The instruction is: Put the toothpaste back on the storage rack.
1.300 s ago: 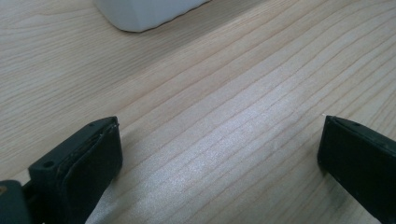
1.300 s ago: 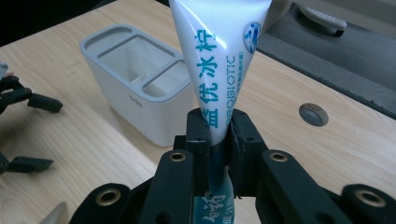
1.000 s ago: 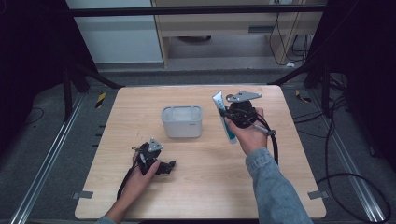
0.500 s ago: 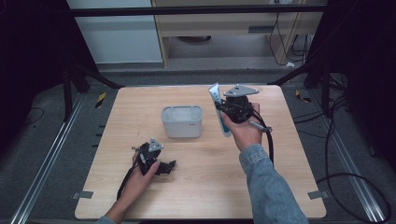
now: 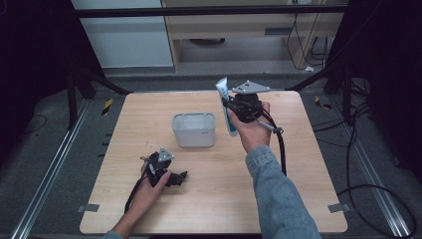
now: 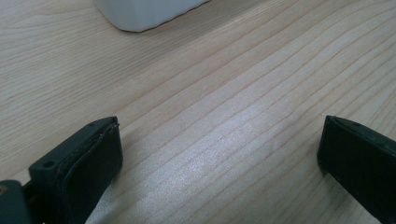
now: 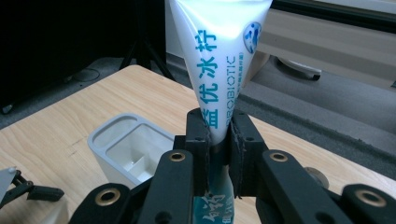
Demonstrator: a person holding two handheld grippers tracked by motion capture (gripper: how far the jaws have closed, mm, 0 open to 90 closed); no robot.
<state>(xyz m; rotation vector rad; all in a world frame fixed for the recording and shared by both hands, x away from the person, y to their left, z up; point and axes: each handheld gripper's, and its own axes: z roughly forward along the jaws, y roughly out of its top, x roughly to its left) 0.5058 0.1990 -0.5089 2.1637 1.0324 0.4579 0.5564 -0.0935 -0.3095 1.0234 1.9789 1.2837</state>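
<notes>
A white toothpaste tube (image 5: 227, 105) with blue lettering stands nearly upright, crimped end up, in my right gripper (image 5: 230, 107), held above the table just right of the grey holder box (image 5: 194, 129). The right gripper view shows both pads pressed on the tube (image 7: 219, 70) near its middle, with the open-topped box (image 7: 128, 151) below and to the left. My left gripper (image 5: 180, 178) rests on the table near the front left. Its jaws stand wide apart in the left gripper view (image 6: 219, 154), with bare wood between them.
The wooden table (image 5: 308, 164) has free room on its right half and along the front. Black frame legs and cables surround it on the floor. A corner of the grey box (image 6: 140, 11) appears beyond the left gripper's jaws.
My right gripper has carried the tube left and upward, closer to the grey box. The left hand has stayed where it was.
</notes>
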